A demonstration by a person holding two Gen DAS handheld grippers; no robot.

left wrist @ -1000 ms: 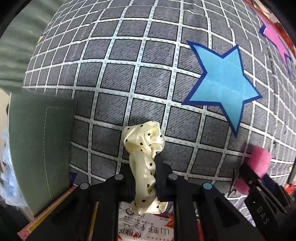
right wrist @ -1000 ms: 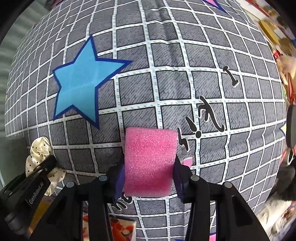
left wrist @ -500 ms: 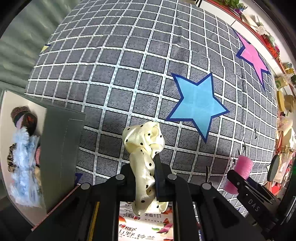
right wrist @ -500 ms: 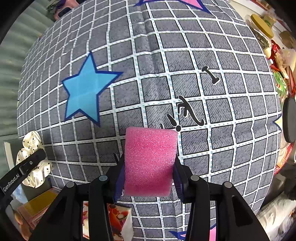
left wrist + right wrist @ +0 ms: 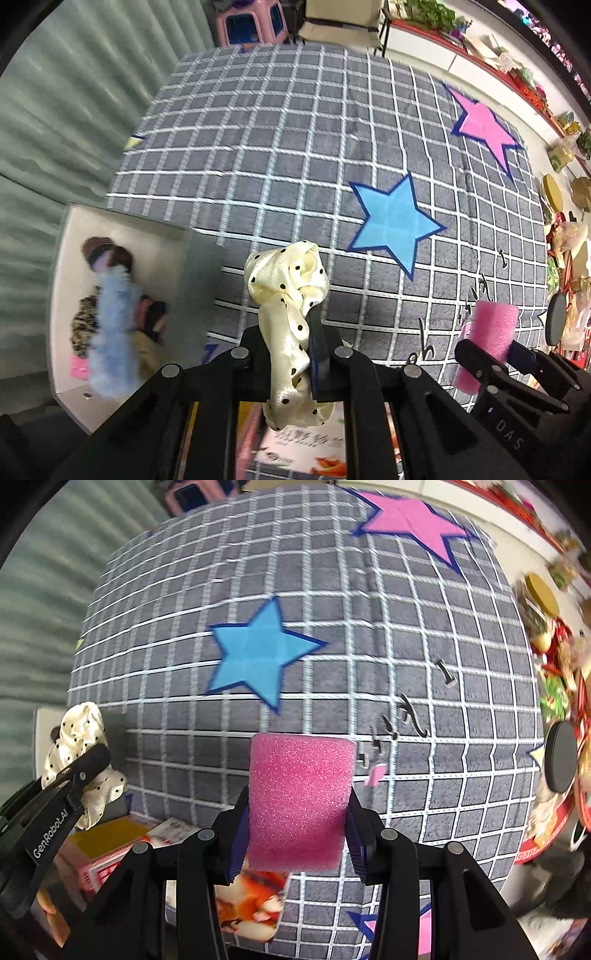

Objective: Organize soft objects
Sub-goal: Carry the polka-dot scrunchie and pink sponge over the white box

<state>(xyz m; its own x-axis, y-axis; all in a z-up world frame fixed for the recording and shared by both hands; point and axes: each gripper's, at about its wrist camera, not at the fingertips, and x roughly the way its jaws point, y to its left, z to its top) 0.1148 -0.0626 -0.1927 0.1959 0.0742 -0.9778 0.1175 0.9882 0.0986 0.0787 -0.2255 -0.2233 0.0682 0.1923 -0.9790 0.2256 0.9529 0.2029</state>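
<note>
The soft things [image 5: 110,314] in the white box [image 5: 62,373] are blurred beyond telling.

Black plastic left gripper [image 5: 291,354] and right gripper [image 5: 297,834], round silver screws, blue-edged fingers [image 5: 354,834], white lettering

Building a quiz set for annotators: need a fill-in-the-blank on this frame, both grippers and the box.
1. The left gripper is shut on a cream ____ with black dots.
2. The right gripper is shut on a foam block coloured ____.
3. On the grid blanket, the star nearest the foam block is ____.
4. The white box already holding soft things lies on the ____ side of the left wrist view.

Missing words: scrunchie; pink; blue; left
</note>
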